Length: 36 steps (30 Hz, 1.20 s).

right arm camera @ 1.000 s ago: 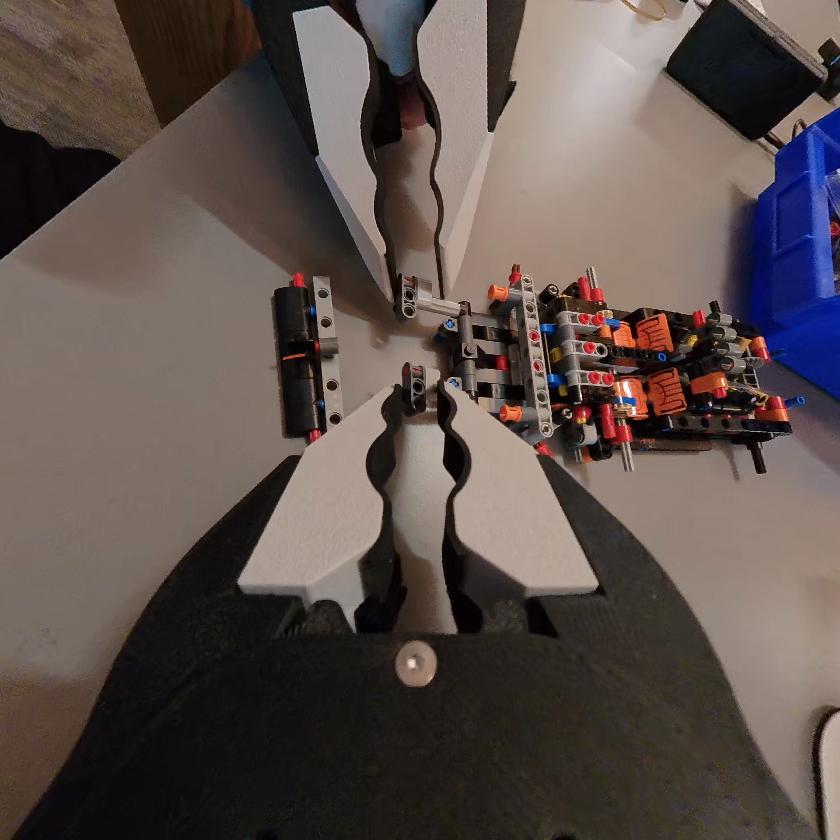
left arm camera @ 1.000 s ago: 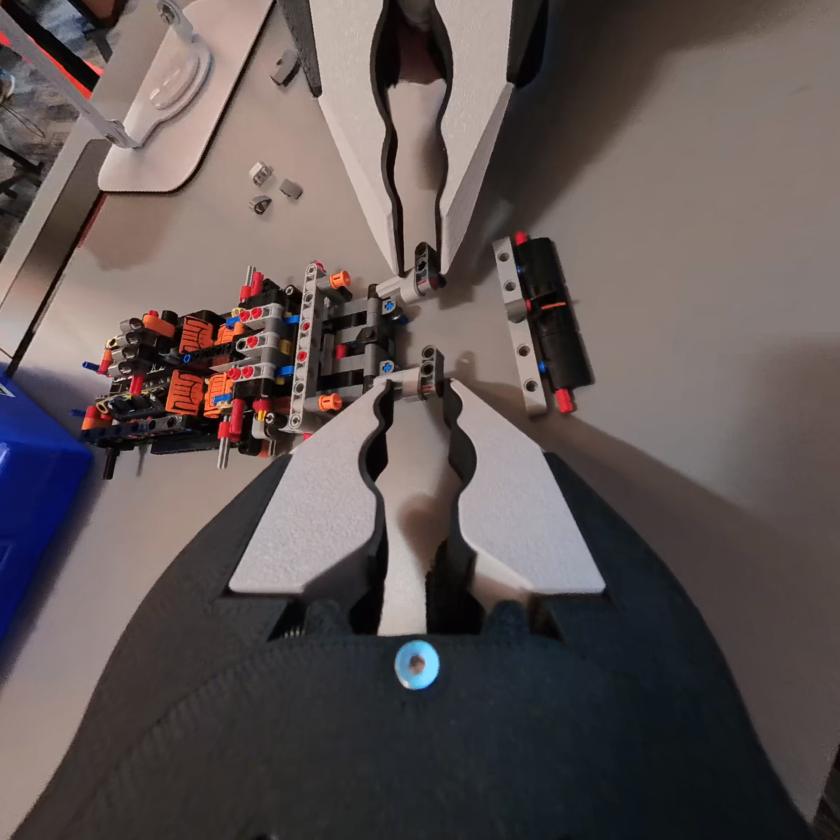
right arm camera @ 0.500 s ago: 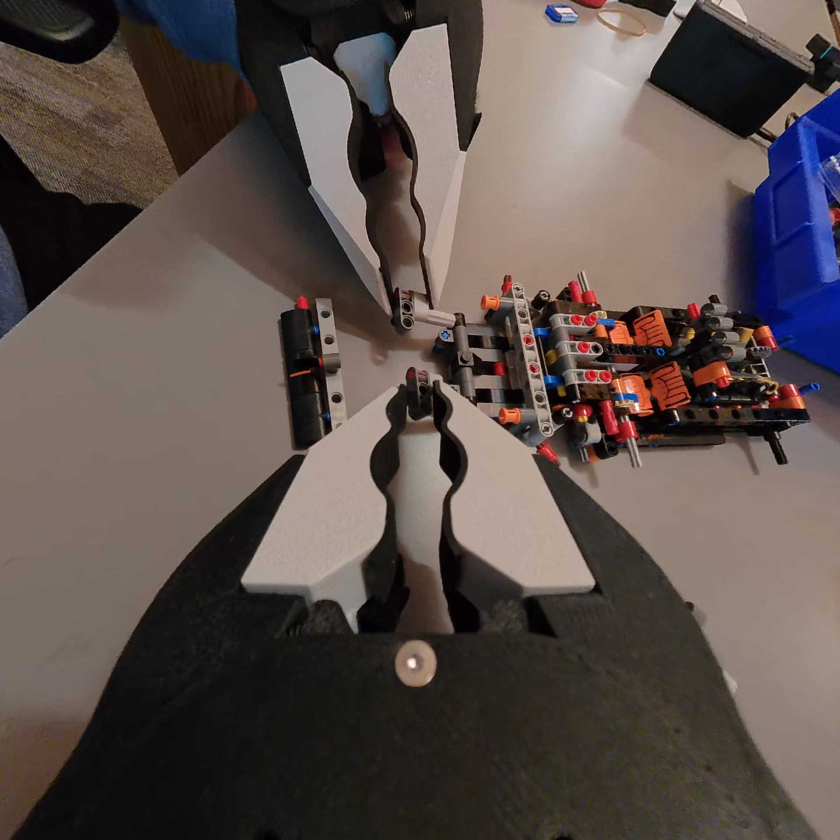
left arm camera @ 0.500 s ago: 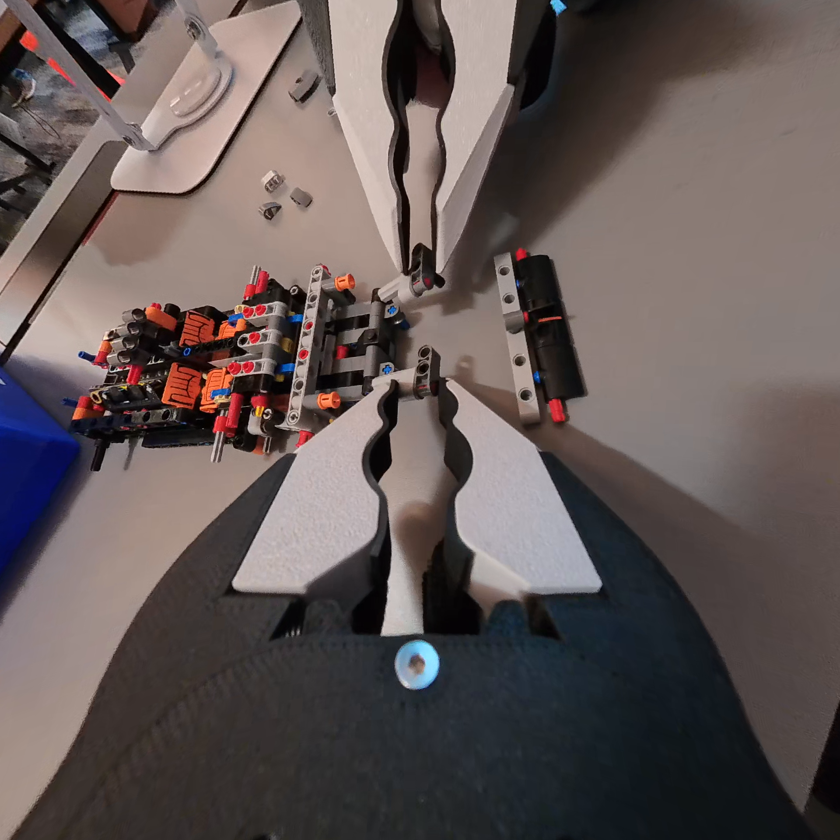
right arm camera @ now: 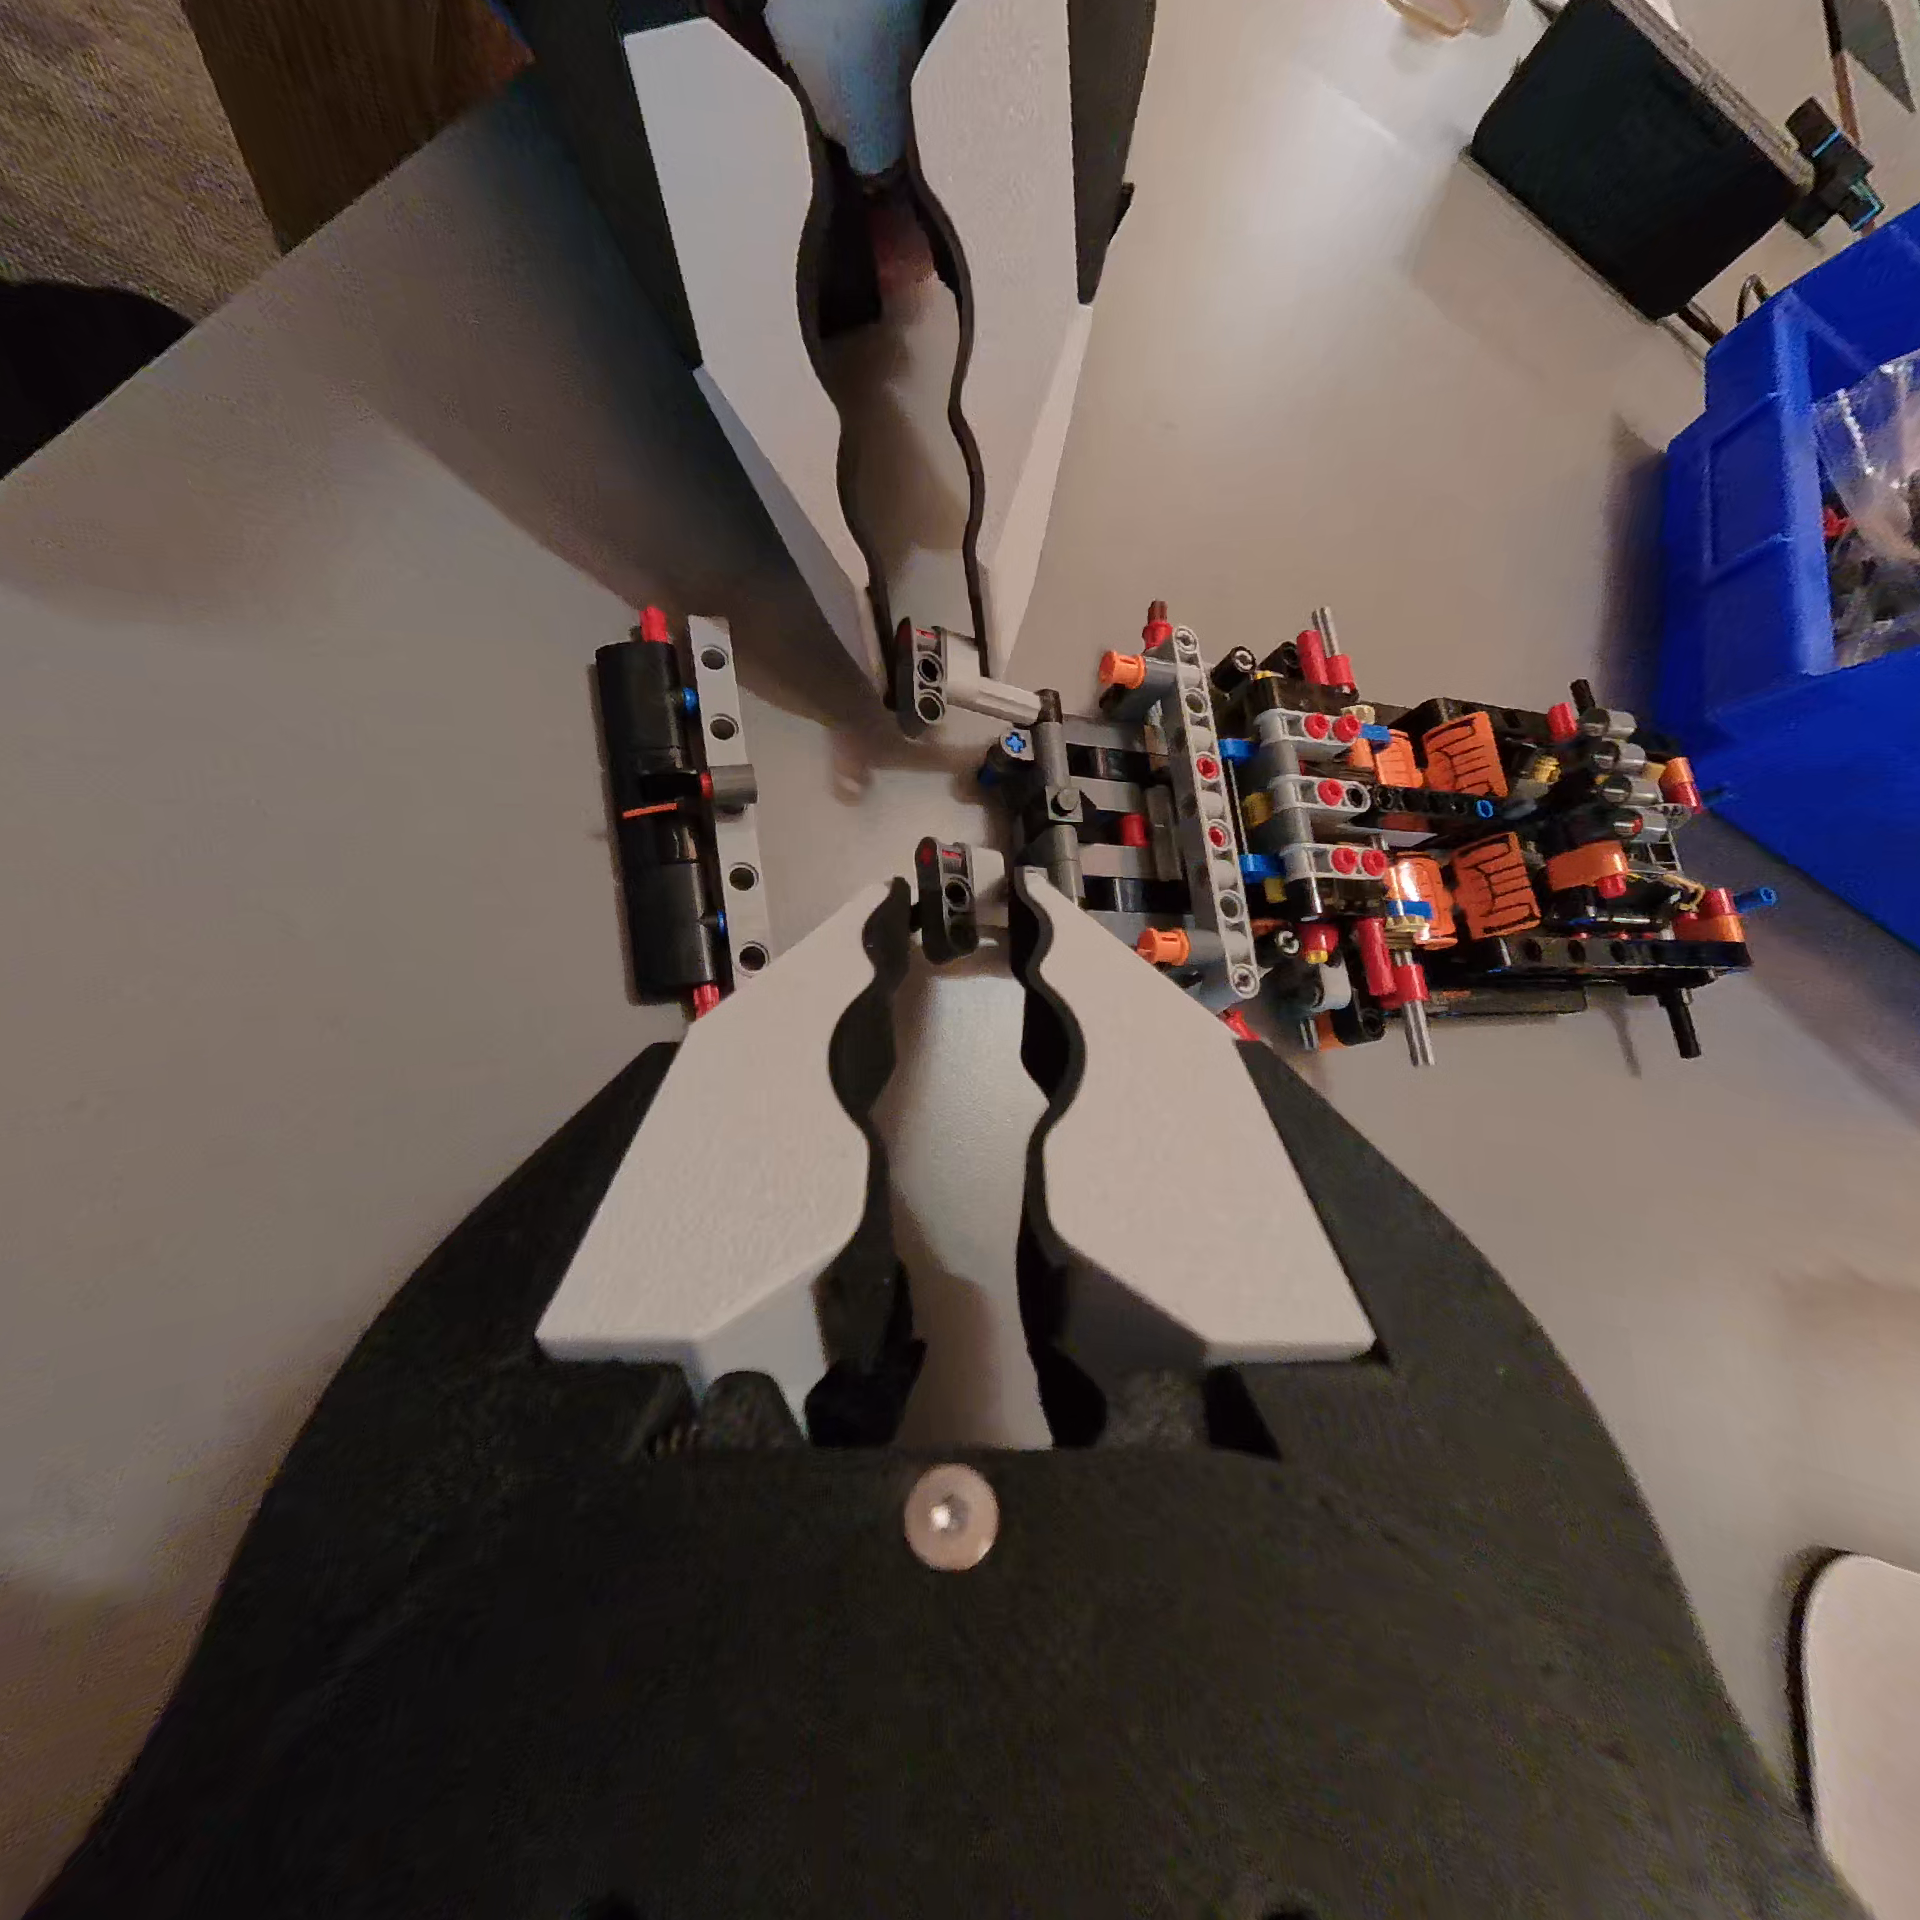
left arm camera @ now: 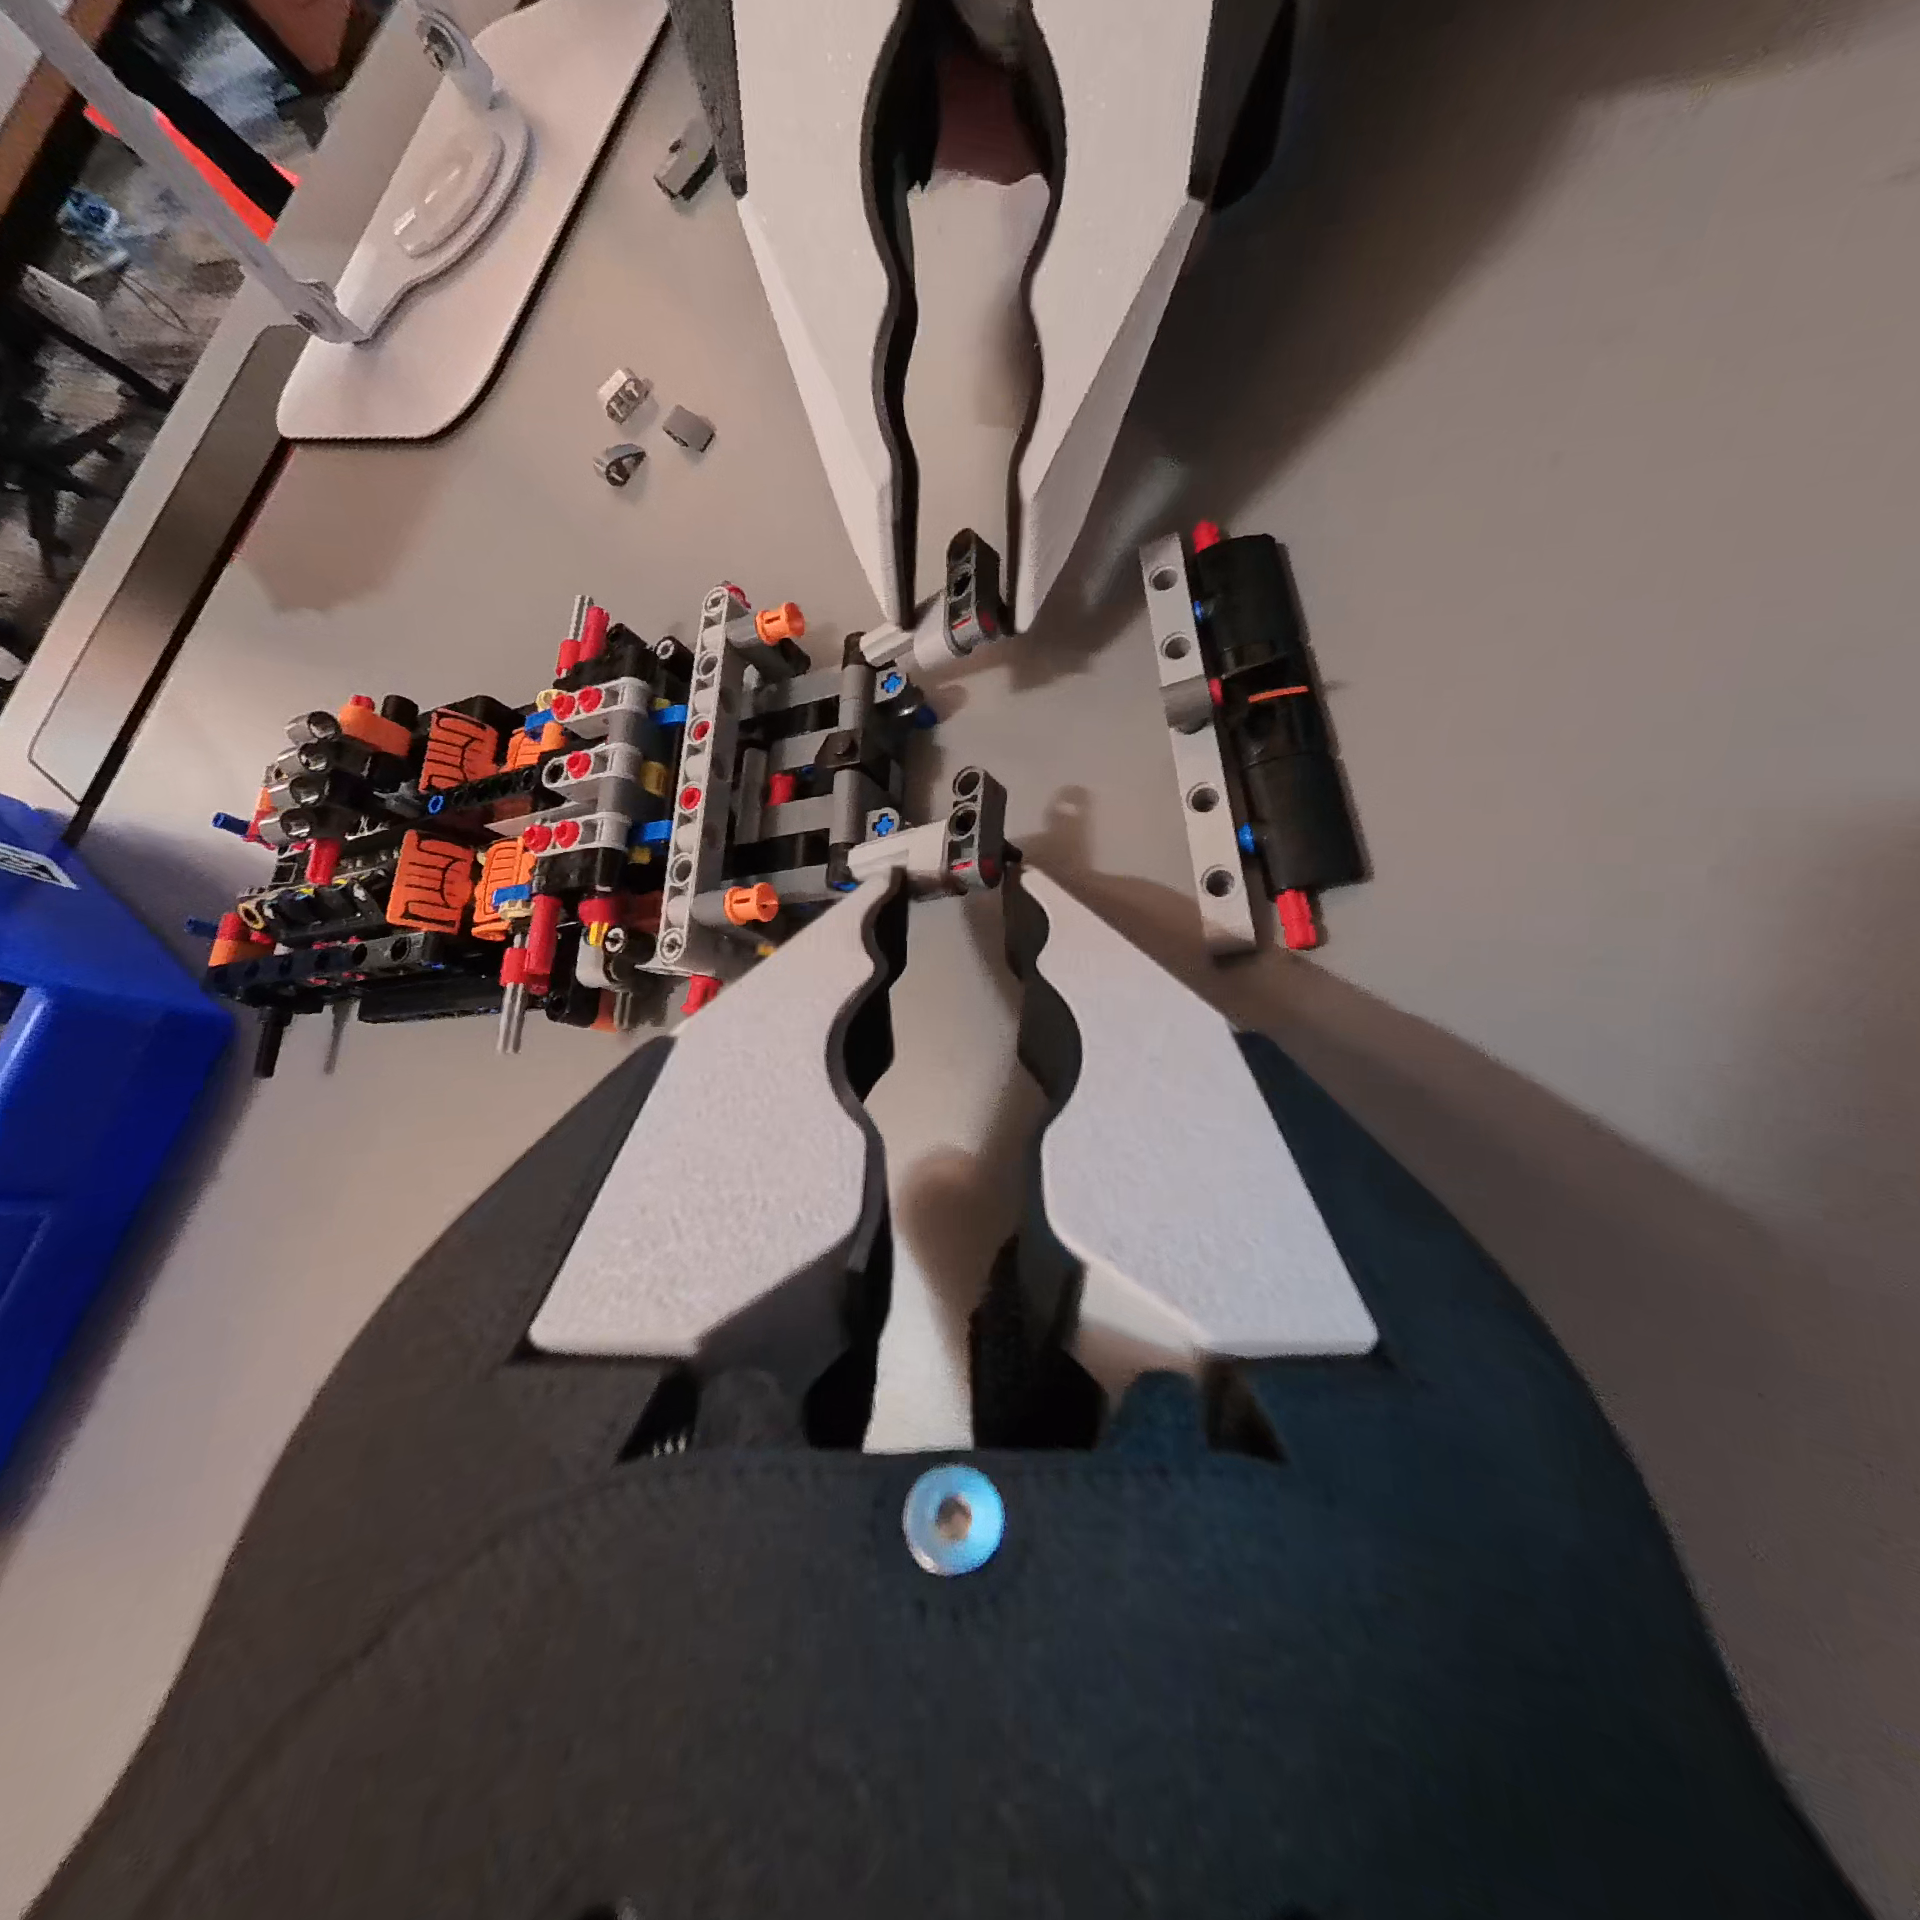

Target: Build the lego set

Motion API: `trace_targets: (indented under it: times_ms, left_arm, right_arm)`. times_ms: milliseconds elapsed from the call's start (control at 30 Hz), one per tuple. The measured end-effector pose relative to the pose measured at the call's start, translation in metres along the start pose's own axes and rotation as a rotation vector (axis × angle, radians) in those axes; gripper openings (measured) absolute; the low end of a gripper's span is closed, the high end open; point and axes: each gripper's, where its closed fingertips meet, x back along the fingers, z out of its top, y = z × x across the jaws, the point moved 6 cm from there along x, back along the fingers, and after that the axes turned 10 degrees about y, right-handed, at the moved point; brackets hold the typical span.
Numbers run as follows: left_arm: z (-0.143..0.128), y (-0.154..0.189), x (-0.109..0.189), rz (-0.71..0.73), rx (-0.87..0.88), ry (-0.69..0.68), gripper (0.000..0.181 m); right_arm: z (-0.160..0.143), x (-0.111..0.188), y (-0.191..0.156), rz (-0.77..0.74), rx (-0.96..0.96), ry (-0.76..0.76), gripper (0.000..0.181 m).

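Observation:
The lego model (left arm camera: 540, 821) (right arm camera: 1403, 831), black, grey and orange, lies on the grey table. Two grey link arms with black connector ends stick out of its near end. My left gripper (left arm camera: 958, 878) is shut on one connector (left arm camera: 977, 821); it also shows at the top of the right wrist view (right arm camera: 935, 675). My right gripper (right arm camera: 958, 883) is shut on the other connector (right arm camera: 945, 894); it also shows at the top of the left wrist view (left arm camera: 964, 618). The two grippers face each other. A loose sub-assembly (left arm camera: 1247, 727) (right arm camera: 675, 810), a black cylinder on a grey holed beam, lies just beyond the connectors.
A blue parts bin (left arm camera: 83, 1039) (right arm camera: 1808, 582) stands past the model's far end. Three small grey pieces (left arm camera: 644, 426) lie near a flat stand base (left arm camera: 436, 260). A black box (right arm camera: 1631, 135) sits at the back. The table edge (right arm camera: 260, 281) runs at upper left. The tips of one gripper are about 5 cm away from the tips of the other. It is some 35 cm from my right tips to the flat stand base (left arm camera: 436, 260).
Both grippers stay on the two connectors. The views have tilted and shifted a little; the model and the loose sub-assembly lie where they were.

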Motion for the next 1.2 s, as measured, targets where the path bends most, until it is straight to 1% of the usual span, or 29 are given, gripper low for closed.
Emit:
trace_targets:
  times_ms: [233, 767, 1200]
  left_arm:
    - [0.001, 0.001, 0.000, 0.017, -0.020, 0.003, 0.016]
    - [0.004, 0.002, 0.004, 0.018, 0.010, 0.040, 0.016]
    - [0.012, 0.006, 0.009, -0.006, 0.057, 0.076, 0.016]
  right_arm:
    - [0.001, 0.001, 0.000, -0.008, -0.008, 0.013, 0.013]
    - [0.007, 0.005, -0.002, -0.010, -0.044, 0.057, 0.010]
    - [0.015, 0.012, -0.005, 0.013, -0.125, 0.118, 0.009]
